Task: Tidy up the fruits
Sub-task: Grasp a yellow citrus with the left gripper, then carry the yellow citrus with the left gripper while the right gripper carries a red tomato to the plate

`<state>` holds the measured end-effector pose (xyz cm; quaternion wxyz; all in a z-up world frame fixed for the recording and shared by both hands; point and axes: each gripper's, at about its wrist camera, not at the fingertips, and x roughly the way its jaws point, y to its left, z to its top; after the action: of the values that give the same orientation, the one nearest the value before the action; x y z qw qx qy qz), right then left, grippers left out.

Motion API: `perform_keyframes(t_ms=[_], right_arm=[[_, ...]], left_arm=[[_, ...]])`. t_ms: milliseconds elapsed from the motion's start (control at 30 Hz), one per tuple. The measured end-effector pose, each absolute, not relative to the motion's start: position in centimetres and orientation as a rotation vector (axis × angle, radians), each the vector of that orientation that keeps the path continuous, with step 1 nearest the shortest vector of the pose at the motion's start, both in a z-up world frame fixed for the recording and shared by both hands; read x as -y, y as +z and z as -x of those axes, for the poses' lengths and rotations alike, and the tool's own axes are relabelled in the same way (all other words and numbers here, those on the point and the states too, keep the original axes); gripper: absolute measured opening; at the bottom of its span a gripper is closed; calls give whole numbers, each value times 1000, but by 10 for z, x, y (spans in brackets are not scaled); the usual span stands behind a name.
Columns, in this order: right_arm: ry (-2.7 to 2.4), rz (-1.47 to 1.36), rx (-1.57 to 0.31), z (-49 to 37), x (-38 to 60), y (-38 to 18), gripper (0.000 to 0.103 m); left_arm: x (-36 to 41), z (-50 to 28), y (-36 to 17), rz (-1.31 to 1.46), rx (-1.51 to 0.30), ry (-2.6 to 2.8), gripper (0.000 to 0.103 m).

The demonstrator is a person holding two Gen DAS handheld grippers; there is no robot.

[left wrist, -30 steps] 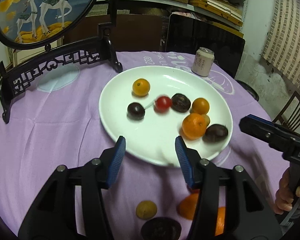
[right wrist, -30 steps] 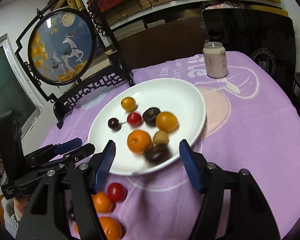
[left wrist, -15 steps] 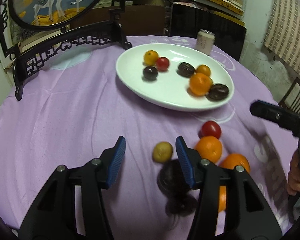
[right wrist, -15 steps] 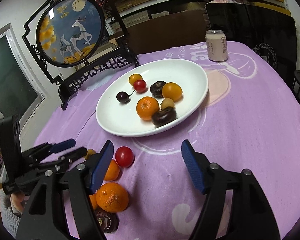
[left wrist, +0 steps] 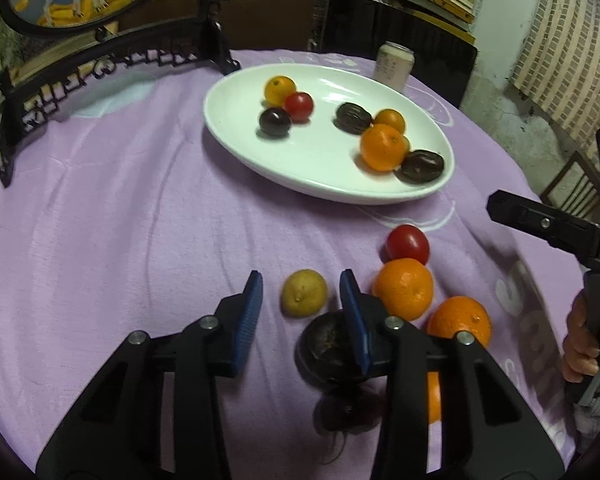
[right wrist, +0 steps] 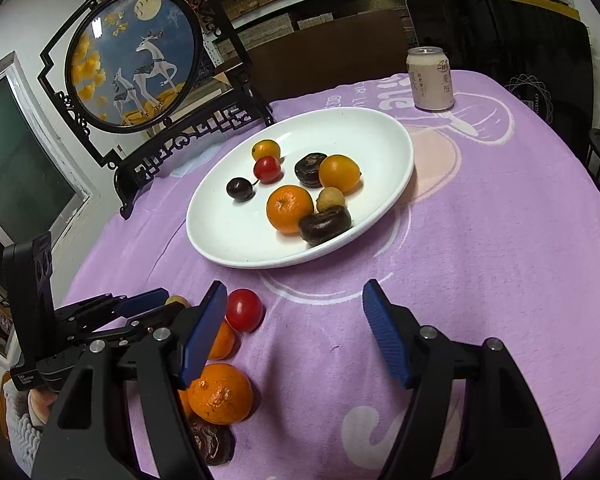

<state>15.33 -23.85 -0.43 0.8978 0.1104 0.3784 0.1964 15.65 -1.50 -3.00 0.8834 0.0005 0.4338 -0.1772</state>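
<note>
A white plate (left wrist: 324, 184) (right wrist: 384, 136) on the purple cloth holds several fruits: oranges, a red tomato, dark fruits. Loose fruit lies on the cloth in front of it. My left gripper (left wrist: 300, 308) is open, its blue pads on either side of a small yellow fruit (left wrist: 304, 293), with a dark fruit (left wrist: 326, 344) just under the right pad. Beside it lie a red tomato (left wrist: 407, 243) and two oranges (left wrist: 404, 288) (left wrist: 460, 320). My right gripper (right wrist: 294, 336) is open and empty above the cloth, with the tomato (right wrist: 244, 309) and an orange (right wrist: 220, 394) at its left pad.
A carved black stand with a round deer painting (right wrist: 136, 60) stands at the table's back left. A drink can (right wrist: 430, 80) stands behind the plate. Dark chairs and shelves are beyond the table. The left gripper (right wrist: 140, 308) shows in the right wrist view.
Both grippers have pulled back from the plate toward the table's near side. My left gripper has come down around the small yellow fruit. Both stay open.
</note>
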Motion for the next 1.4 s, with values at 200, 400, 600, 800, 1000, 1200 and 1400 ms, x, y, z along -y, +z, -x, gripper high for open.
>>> perform_keyframes(t_ms=[200,400,600,800,1000,1200,1400], right_arm=[[401,-241,-793,-155,242,-6,70],[407,-250,-798,-156,243,-6,70],[420,-233,-804,-155,237,-9,70],[466,-195,-835,-155,217,-15,70],[481,-182,-885,-165,191,-22,63],[495,-276,-950,-180,185,-33,45],[525,-366,-976,-181,196,-38,28]], left_arm=[[-11,-165,-30,37,-922,-312,29],[2,-161,-34,-8,-927,-323,29],[8,-159,-38,-69,-896,-284,24],[9,-159,-38,-102,-861,-250,24],[9,-160,-38,-103,-859,-249,24],[9,-160,-38,-102,-859,-251,24],[9,-160,-38,-100,-859,-252,24]])
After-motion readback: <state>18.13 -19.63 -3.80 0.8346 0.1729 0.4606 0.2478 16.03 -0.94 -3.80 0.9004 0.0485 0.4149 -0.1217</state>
